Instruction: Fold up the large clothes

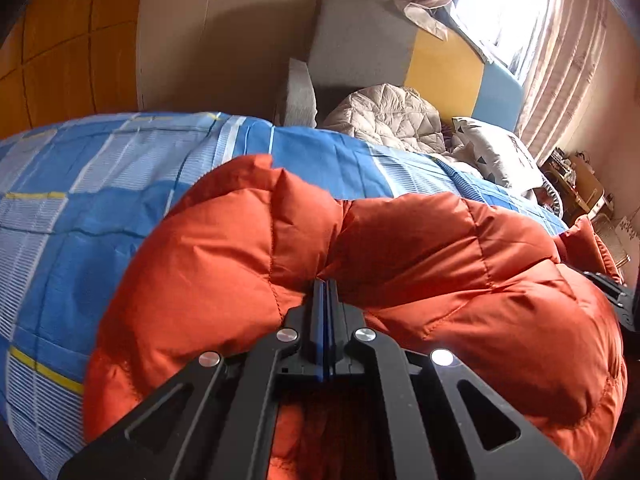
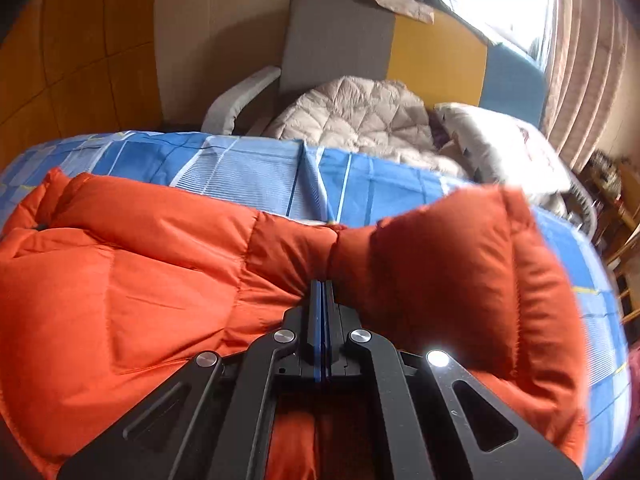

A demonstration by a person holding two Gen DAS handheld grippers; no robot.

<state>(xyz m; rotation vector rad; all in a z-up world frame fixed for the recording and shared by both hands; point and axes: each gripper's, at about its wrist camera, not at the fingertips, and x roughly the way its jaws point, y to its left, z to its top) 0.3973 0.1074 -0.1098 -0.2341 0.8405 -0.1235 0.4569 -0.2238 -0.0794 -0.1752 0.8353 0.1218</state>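
Note:
A puffy orange down jacket (image 1: 420, 264) lies bunched on a bed with a blue checked sheet (image 1: 100, 184). My left gripper (image 1: 326, 282) is shut on a pinched fold of the jacket, the fabric puffing out on both sides of it. In the right wrist view the same orange jacket (image 2: 140, 280) spreads to the left, and my right gripper (image 2: 323, 282) is shut on another pinched fold of it. The blue checked sheet (image 2: 256, 172) shows beyond. A part of the other gripper (image 1: 616, 292) shows at the right edge of the left wrist view.
A beige quilted jacket (image 1: 384, 120) and a patterned pillow (image 1: 492, 152) lie at the head of the bed, against a grey, yellow and blue headboard (image 1: 440, 60). A grey chair arm (image 2: 240, 96) stands beside the bed. Curtains and a bright window (image 1: 508, 4) are at right.

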